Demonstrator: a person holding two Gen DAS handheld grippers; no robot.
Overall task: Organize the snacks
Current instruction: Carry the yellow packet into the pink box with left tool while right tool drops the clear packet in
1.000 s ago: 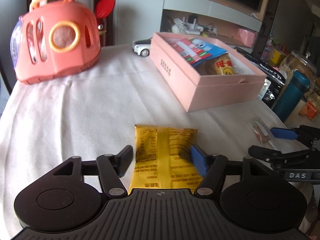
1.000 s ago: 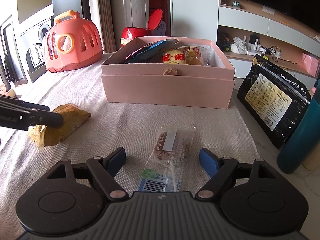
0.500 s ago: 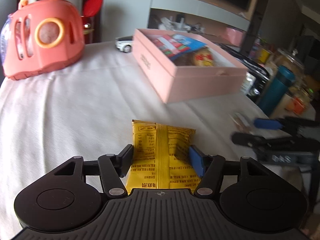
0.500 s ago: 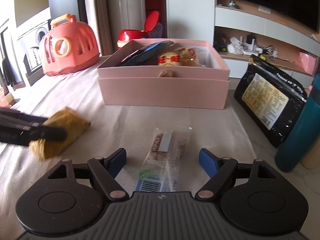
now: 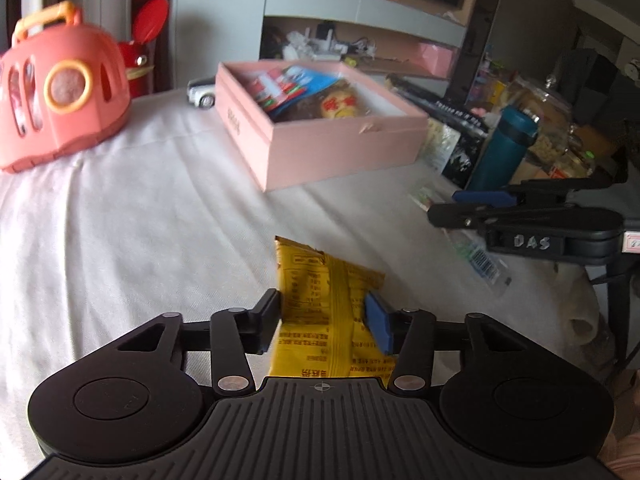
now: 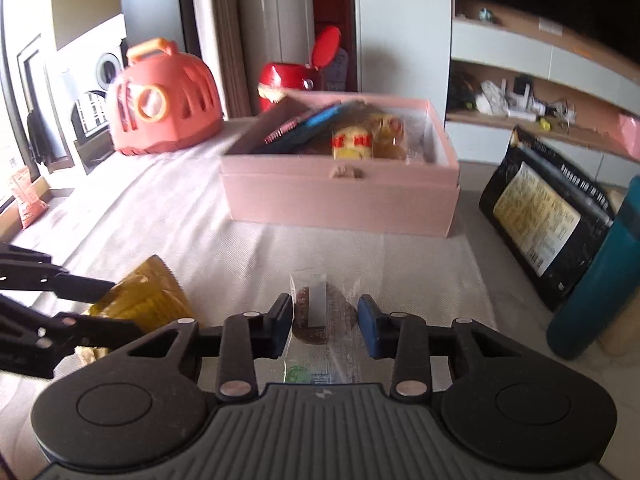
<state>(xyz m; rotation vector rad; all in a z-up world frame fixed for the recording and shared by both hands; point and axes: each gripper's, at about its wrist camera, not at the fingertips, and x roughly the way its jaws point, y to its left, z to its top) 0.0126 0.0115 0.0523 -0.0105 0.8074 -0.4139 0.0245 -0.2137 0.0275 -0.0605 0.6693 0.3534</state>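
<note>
The left gripper (image 5: 326, 316) has just closed its jaws and pinches one yellow snack packet (image 5: 324, 300); the right gripper (image 6: 324, 324), jaws just closed, pinches one clear-wrapped snack (image 6: 320, 312). Beyond, one pink box (image 6: 340, 200) holds several snacks. Only the left wrist view shows a toy car (image 5: 202, 90) behind the box.

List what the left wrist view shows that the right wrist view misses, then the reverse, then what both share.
Left wrist only: a white toy car behind the pink box, and a lidded glass jar past the teal bottle.

Right wrist only: the label face of the black bag, and the cake inside the clear packet.

Both: pink box, orange carrier, yellow packet in the left hand-held gripper, clear packet in the right hand-held gripper.
</note>
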